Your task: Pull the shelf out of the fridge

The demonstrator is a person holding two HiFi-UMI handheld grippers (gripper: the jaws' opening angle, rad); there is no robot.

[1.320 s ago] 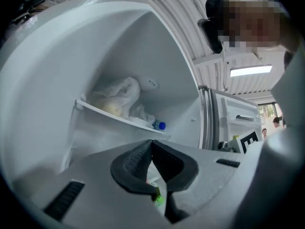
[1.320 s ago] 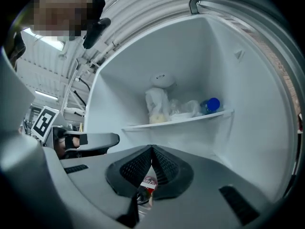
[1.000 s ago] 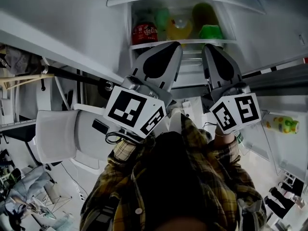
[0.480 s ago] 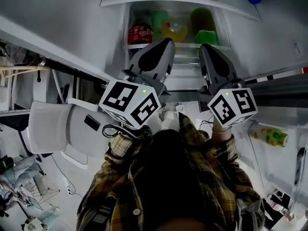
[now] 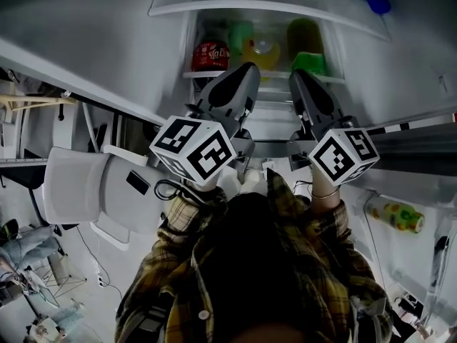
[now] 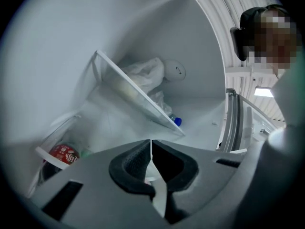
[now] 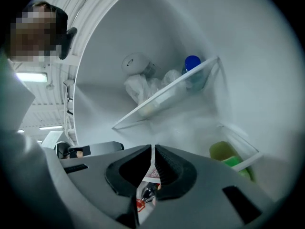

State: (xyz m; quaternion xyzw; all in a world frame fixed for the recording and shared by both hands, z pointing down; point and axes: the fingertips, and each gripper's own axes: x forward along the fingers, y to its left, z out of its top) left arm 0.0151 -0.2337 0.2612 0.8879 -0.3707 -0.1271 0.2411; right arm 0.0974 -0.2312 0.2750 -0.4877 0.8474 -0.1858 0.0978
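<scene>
We stand at the open fridge (image 6: 195,46), its white walls curving round both gripper views. The left gripper (image 5: 246,68) and the right gripper (image 5: 296,75) point level into the cavity side by side. Each has its jaws brought together at the tips, and nothing shows pinched between them.

The shelf (image 5: 207,72) sits seated in the fridge just ahead of the tips. We cannot tell whether either gripper touches its front edge. It carries a red can (image 5: 211,52), a yellow bottle (image 5: 263,48) and green containers (image 5: 308,63). Above it, the upper shelf (image 6: 138,99) holds a crumpled plastic bag (image 6: 145,73) and a blue-capped bottle (image 7: 192,66).

To our right the fridge door (image 5: 421,191) stands open, with a yellow-green bottle (image 5: 394,214) lying in its pocket. To our left a white chair (image 5: 86,191) stands on the pale floor (image 5: 107,277), with loose clutter (image 5: 32,284) beyond it. Plaid sleeves (image 5: 186,220) fill the lower head view.
</scene>
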